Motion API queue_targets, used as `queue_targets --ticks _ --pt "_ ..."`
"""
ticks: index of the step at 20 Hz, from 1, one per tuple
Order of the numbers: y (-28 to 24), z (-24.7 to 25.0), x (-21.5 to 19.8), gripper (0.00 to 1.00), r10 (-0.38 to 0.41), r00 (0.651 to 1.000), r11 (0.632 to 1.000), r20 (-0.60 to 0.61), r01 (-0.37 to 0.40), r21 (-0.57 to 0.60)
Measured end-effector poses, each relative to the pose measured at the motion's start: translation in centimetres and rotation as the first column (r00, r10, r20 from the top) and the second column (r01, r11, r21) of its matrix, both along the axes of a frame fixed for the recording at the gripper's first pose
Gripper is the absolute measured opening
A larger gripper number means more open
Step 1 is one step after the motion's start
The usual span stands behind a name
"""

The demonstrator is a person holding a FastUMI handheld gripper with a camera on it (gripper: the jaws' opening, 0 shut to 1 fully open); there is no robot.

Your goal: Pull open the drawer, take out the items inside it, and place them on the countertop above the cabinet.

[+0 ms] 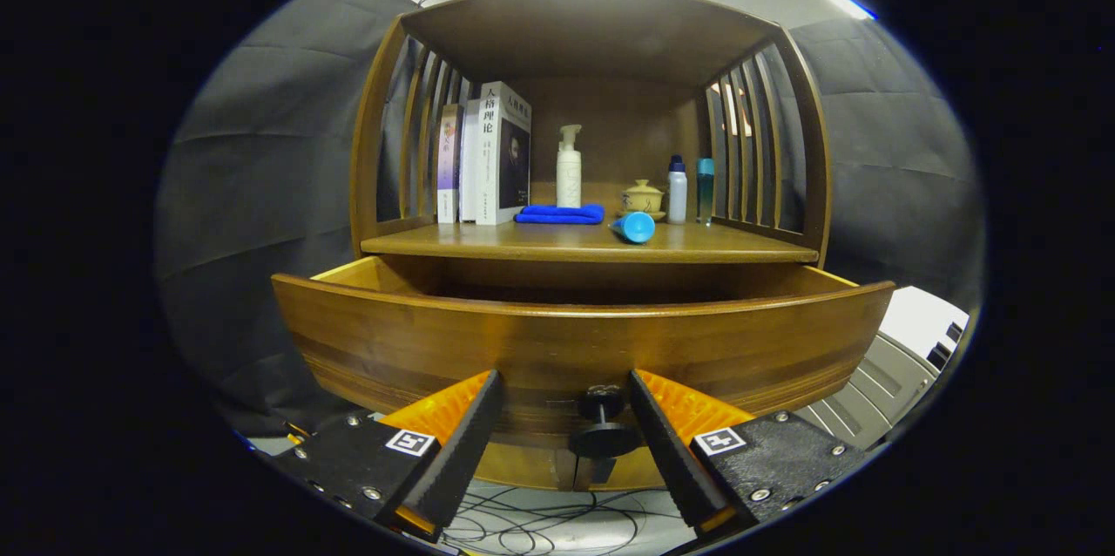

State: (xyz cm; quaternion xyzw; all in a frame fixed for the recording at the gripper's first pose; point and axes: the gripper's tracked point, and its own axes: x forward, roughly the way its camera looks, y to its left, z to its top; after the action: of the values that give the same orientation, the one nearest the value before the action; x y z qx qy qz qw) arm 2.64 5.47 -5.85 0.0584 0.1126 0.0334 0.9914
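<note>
The fingers (564,417) stand wide apart either side of the dark knob (601,430) on the pulled-out drawer (575,338), touching nothing, while the drawer's tall front hides its inside, and a blue tube (634,227) lies near the tabletop's (488,244) front edge.

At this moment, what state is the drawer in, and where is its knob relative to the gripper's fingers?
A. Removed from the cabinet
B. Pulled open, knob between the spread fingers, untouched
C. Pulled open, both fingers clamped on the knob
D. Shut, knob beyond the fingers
B. The drawer juts out below the countertop; the knob sits between the open gripper fingers with gaps either side.
</note>
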Motion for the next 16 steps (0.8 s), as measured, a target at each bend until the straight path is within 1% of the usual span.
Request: queue_targets --ticks 3,16 --pt "-0.1 -0.2 0.9 0.92 0.005 1.0 1.0 0.001 -0.005 -0.023" --pt "0.0 -0.5 4.9 0.93 0.043 0.999 0.999 0.018 -0.043 -0.016"
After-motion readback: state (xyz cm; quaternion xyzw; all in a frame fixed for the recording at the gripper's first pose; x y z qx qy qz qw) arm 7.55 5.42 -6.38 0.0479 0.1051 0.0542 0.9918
